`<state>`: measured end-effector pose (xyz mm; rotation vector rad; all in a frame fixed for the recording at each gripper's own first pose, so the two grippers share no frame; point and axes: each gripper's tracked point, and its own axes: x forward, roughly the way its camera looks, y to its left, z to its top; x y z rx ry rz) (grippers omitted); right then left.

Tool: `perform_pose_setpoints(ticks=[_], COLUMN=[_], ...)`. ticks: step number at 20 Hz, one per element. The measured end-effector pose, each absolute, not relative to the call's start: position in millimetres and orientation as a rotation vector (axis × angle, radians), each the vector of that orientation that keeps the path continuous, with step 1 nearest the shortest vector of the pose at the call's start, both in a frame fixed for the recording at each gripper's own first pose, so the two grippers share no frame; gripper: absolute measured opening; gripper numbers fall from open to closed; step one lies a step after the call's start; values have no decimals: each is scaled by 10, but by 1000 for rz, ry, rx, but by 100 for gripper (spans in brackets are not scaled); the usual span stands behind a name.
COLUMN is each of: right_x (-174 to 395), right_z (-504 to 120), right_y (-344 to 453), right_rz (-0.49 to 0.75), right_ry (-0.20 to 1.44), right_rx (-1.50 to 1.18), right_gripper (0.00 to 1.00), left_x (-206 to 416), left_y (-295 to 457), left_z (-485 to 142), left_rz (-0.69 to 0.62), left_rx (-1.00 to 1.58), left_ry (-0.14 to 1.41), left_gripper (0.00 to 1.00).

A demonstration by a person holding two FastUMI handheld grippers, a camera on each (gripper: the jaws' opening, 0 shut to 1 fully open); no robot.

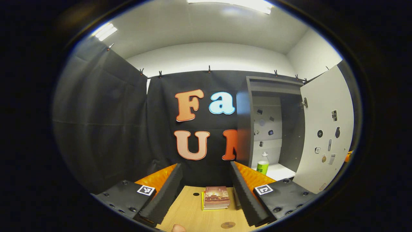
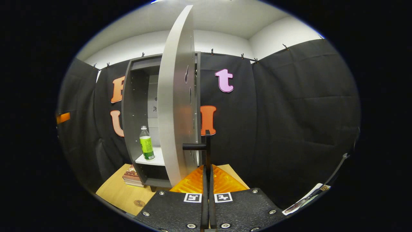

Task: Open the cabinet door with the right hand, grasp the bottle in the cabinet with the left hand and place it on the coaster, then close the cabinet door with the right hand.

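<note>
In the left gripper view the grey cabinet (image 1: 244,129) stands at the right with its door (image 1: 325,135) swung wide. A clear bottle with a green label (image 1: 263,164) stands upright on its white shelf. My left gripper (image 1: 205,167) is open and empty above the wooden table (image 1: 186,212), well short of the bottle. A small round brown coaster (image 1: 228,225) lies on the table near me. In the right gripper view my right gripper (image 2: 207,167) is shut on the black door handle (image 2: 207,145), beside the door's edge (image 2: 175,96). The bottle (image 2: 146,143) and coaster (image 2: 139,203) lie to its left.
A short stack of books (image 1: 216,197) lies on the table between my left fingers, and in the right gripper view the books (image 2: 132,176) sit just left of the cabinet's base. Black cloth walls close the booth on all sides. The open door juts out toward me.
</note>
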<state>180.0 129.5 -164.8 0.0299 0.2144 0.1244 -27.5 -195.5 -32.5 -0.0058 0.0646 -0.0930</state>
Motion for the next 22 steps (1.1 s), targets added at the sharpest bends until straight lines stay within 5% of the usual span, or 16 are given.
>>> perform_pose_setpoints(ticks=[11,22], right_x=[1817,1871], right_z=[-1589,-1562], right_y=[1285,962], right_rz=[218,89], right_ry=[180,158], right_rx=[45,36], right_gripper=[6,24], left_x=[-132,513], left_y=[-3208,-4463], left_z=[-470,-880], left_rz=[-182,-295], left_rx=[-20,-28], left_ry=[71,89], left_gripper=[94,94])
